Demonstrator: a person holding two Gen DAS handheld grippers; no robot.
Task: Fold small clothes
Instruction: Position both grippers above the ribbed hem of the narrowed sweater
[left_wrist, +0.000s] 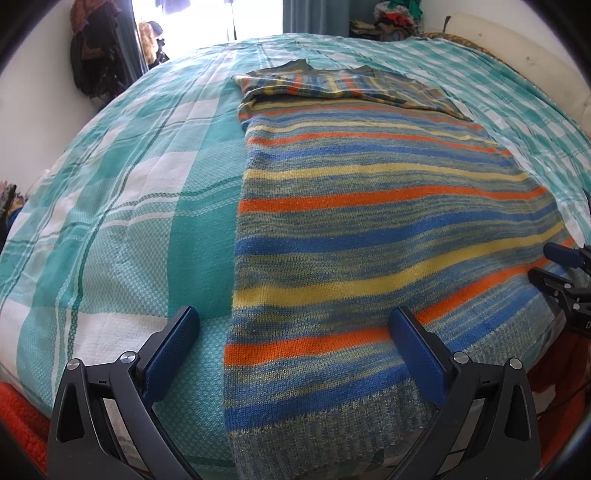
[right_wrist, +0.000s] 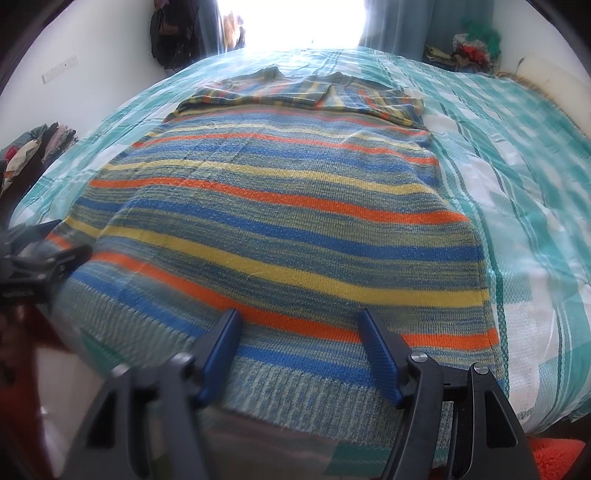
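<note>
My left tongs (left_wrist: 295, 354) stand wide apart over the near left corner of the striped sweater (left_wrist: 369, 229), clamped on nothing, and my right tongs (right_wrist: 299, 350) are apart too, nothing pinched, straddling the ribbed hem (right_wrist: 295, 384) at 6 o'clock. I judge I'm between folds: sleeves already lie tucked across the chest at 12 o'clock, so next I must pinch both hem corners and carry them up evenly. The knit lies flat and smooth on the teal checked bedspread (left_wrist: 129, 221).
</note>
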